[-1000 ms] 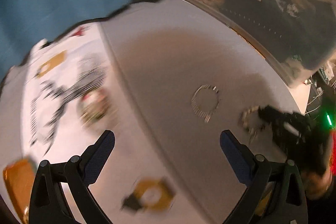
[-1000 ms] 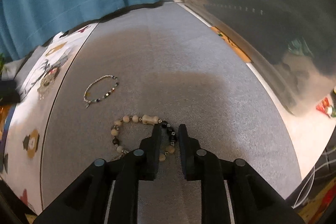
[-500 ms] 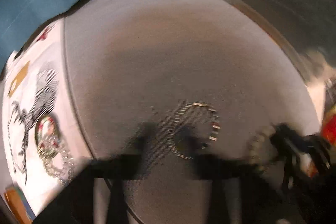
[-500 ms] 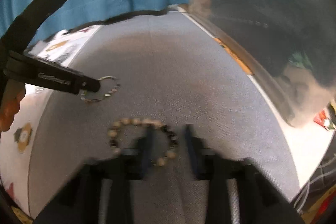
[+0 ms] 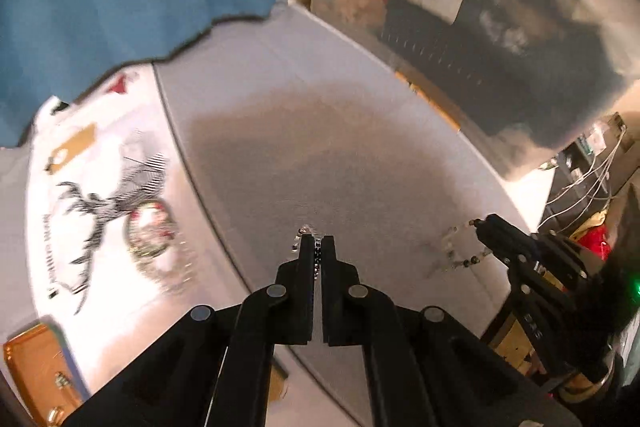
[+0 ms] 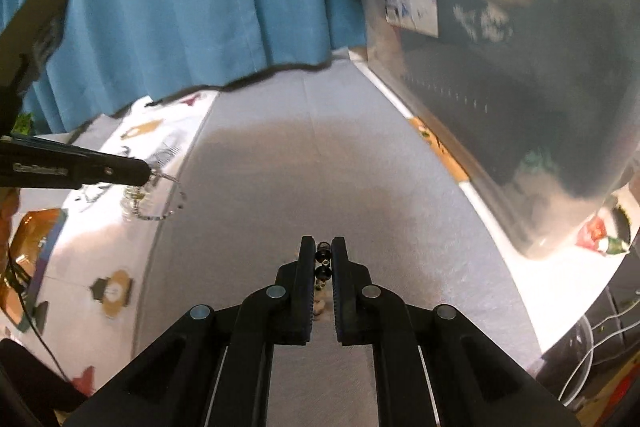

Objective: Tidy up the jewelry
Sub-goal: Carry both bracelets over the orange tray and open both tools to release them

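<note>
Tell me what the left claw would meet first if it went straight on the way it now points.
Most likely the grey mat: the left claw, shut on a thin beaded bracelet, points down at bare mat with nothing else in line. Depth is unclear.

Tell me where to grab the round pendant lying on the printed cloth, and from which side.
Probably the chain heaped at the near edge of the round pendant, coming straight down from above. The pendant lies flat on the printed cloth, so its disc offers little edge to pinch; the bunched chain should pinch easier. Blur hides finer detail.
</note>
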{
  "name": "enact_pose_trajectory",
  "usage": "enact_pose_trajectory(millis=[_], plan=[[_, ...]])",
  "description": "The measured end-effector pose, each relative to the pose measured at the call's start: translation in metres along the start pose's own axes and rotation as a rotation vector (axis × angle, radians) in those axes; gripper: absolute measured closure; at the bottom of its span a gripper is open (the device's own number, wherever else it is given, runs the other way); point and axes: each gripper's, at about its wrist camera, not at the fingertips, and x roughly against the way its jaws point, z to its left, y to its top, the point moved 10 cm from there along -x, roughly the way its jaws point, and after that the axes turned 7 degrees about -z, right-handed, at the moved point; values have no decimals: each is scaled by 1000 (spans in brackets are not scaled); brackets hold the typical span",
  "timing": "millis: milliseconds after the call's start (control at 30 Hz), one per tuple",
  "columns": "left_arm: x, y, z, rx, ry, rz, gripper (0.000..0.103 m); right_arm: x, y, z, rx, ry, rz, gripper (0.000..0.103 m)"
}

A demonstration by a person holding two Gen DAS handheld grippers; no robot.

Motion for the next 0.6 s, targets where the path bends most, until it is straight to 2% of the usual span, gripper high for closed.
enact_pose_trajectory(millis=[133,300,400,600], plan=[[47,-5,13,9,21,-50,102,28,11,19,31,14,-23,95],[120,-32,43,48,71,-106,102,64,17,57,68,63,-43,95],[166,-60,69,82,107,-142,102,84,16,89,97,97,-51,95],[256,-139,125,179,196,-195,102,125,5,175,165,204,-59,95]])
